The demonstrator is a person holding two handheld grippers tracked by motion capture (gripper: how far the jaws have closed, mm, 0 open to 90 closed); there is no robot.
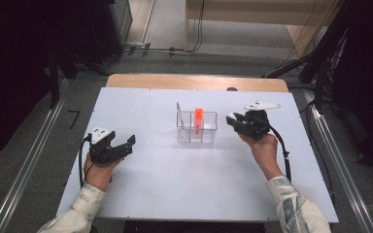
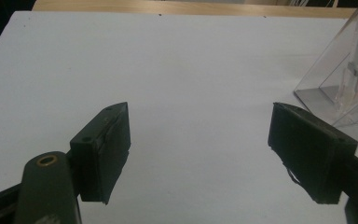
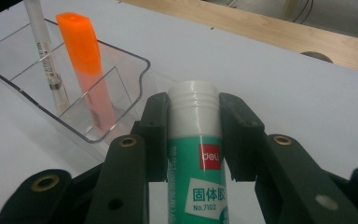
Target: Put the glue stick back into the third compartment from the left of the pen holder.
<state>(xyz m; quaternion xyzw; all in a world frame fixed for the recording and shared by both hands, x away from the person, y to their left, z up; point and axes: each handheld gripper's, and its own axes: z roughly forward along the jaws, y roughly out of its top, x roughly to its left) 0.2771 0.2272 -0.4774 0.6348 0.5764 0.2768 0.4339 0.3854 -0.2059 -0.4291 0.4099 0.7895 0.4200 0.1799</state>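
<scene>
Between the jaws of the right gripper (image 3: 193,135), clamped from both sides: a glue stick (image 3: 196,154) with white cap and green label, cap end poking out past the jaw tips; held just off the right end of a clear organiser (image 1: 197,127), a small gap between them in the high view. Ahead and to the left of those jaws in the right gripper view: an orange highlighter (image 3: 87,65) standing tilted in one compartment of the organiser; beside it, farther left, a thin white pen (image 3: 46,51) leaning in the next compartment. Well apart on the other side of the organiser, low over the white table (image 1: 175,179): the left gripper (image 1: 126,144), jaws spread wide with nothing between them but bare tabletop; pointing toward the organiser, whose clear corner sits beyond its right jaw in the left gripper view. Behind each gripper: a hand and a pale patterned sleeve (image 1: 291,204) reaching in from the near edge.
</scene>
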